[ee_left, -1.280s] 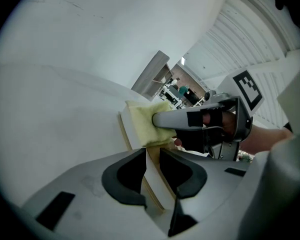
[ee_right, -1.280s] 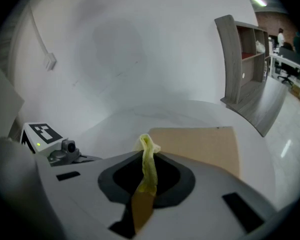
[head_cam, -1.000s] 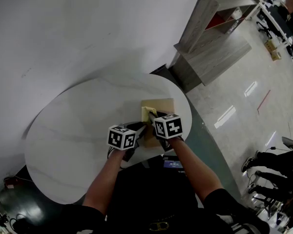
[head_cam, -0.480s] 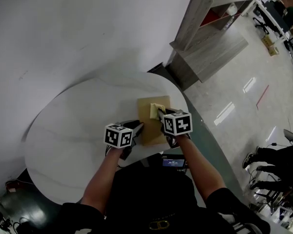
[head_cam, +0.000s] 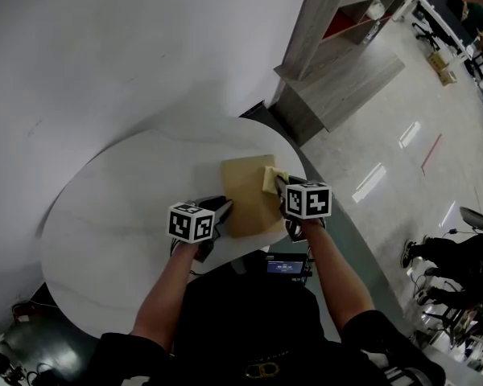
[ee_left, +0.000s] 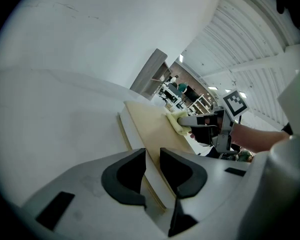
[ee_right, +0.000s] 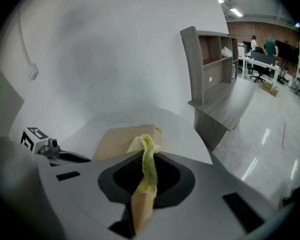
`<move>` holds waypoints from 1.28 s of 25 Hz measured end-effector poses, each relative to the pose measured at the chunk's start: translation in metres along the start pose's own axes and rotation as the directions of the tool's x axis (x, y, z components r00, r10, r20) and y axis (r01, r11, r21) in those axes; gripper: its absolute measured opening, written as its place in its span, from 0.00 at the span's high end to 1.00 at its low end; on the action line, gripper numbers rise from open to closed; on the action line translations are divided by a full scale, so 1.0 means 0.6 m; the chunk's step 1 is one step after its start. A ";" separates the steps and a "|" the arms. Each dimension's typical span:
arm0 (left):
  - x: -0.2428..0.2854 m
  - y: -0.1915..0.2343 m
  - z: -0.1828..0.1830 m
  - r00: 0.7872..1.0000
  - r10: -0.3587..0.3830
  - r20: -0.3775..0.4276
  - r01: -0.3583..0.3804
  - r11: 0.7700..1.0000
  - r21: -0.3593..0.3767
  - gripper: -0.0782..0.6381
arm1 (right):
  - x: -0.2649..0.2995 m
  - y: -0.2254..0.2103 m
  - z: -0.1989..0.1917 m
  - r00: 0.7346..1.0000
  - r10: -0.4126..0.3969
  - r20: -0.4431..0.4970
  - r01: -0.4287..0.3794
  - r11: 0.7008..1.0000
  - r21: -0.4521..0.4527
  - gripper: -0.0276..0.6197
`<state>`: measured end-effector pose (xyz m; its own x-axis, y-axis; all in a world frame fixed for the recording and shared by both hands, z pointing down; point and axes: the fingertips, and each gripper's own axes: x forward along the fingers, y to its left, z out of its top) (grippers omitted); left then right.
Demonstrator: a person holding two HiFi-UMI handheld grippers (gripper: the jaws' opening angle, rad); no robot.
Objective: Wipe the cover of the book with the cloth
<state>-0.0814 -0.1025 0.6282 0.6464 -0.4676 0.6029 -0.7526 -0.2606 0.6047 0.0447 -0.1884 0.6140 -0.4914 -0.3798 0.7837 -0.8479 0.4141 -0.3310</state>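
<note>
With the book (head_cam: 245,193) laid flat on the white table (head_cam: 121,207) and clamped at its near left edge by the left gripper (head_cam: 221,209), the yellow cloth (head_cam: 271,177) is held pinched in the right gripper (head_cam: 280,185) at the book's right edge, so the cover is spread leftward from it.

Dim indoor light, glare streaks on floor (head_cam: 373,190), fisheye-warped gripper views, dark corners

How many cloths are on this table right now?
1. The yellow cloth is pinched in the right tool and pressed on the cover of the book, near its far right corner. No other cloth shows on the table.
</note>
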 end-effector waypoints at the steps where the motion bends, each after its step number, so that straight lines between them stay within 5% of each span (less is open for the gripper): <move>1: 0.000 0.000 0.000 1.000 0.000 0.001 0.000 1.000 0.000 0.77 | -0.001 -0.004 -0.002 1.000 0.001 0.002 -0.001 1.000 0.008 0.82; 16: -0.001 -0.002 0.001 1.000 0.010 0.029 -0.010 1.000 -0.002 0.77 | -0.012 -0.007 -0.001 1.000 -0.012 0.004 0.012 1.000 0.014 0.82; 32: -0.020 -0.027 -0.031 0.999 -0.037 0.018 0.037 0.998 -0.042 0.77 | 0.005 0.158 0.001 0.972 0.234 -0.022 -0.235 0.970 -0.064 0.82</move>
<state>-0.0750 -0.0767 0.6209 0.6712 -0.4731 0.5707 -0.7219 -0.2420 0.6483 -0.0372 -0.1508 0.5847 -0.6717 -0.2543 0.6958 -0.6942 0.5440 -0.4713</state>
